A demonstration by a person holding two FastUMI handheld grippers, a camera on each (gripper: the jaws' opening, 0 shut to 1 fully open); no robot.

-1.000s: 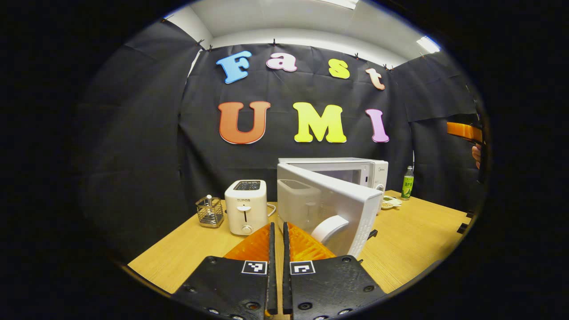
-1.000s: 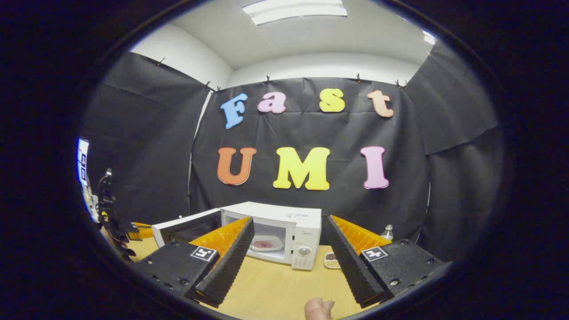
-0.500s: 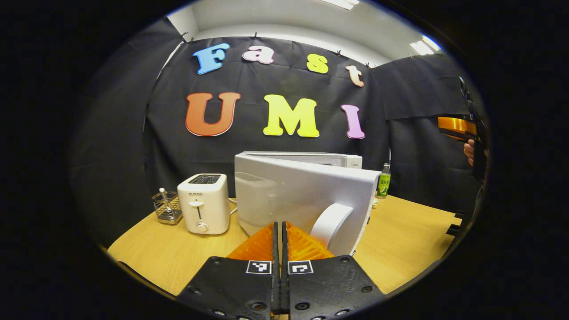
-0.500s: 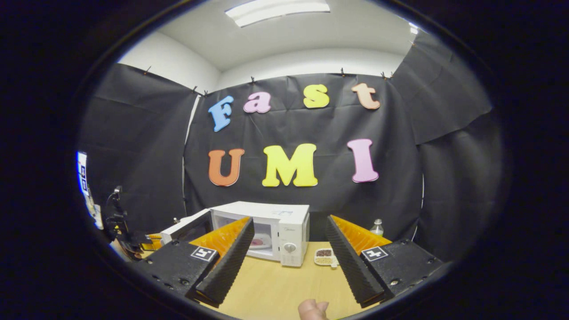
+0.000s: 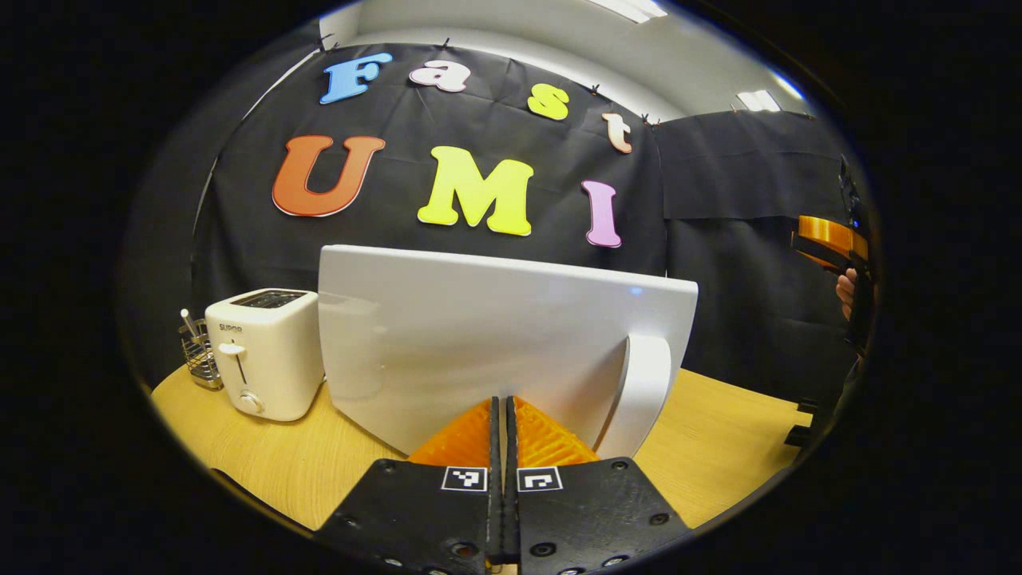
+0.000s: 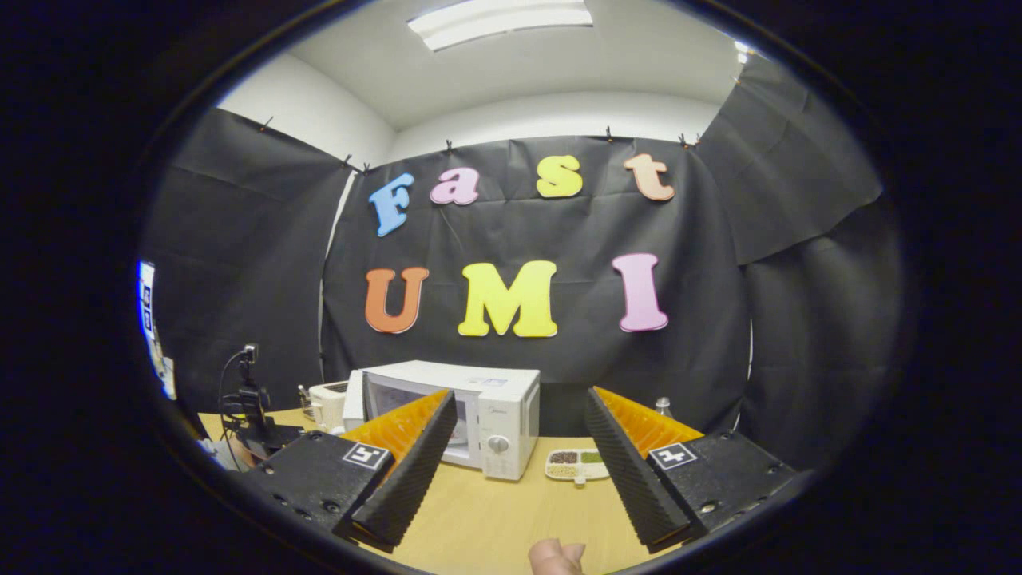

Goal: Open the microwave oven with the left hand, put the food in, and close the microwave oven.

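One white microwave (image 6: 447,419) on the wooden bench (image 6: 511,519), its door (image 5: 495,335) w/ curved handle (image 5: 635,391) blocking most of the left gripper view, right in front of the left gripper (image 5: 503,415), fingers clenched together on nothing. One toaster (image 5: 263,351) just left of the door, one wire caddy (image 5: 198,355) beyond it. Right gripper (image 6: 519,447) well back, fingers spread wide, empty. One divided snack tray (image 6: 576,463) beside the microwave's right, one bottle (image 6: 663,406) behind.
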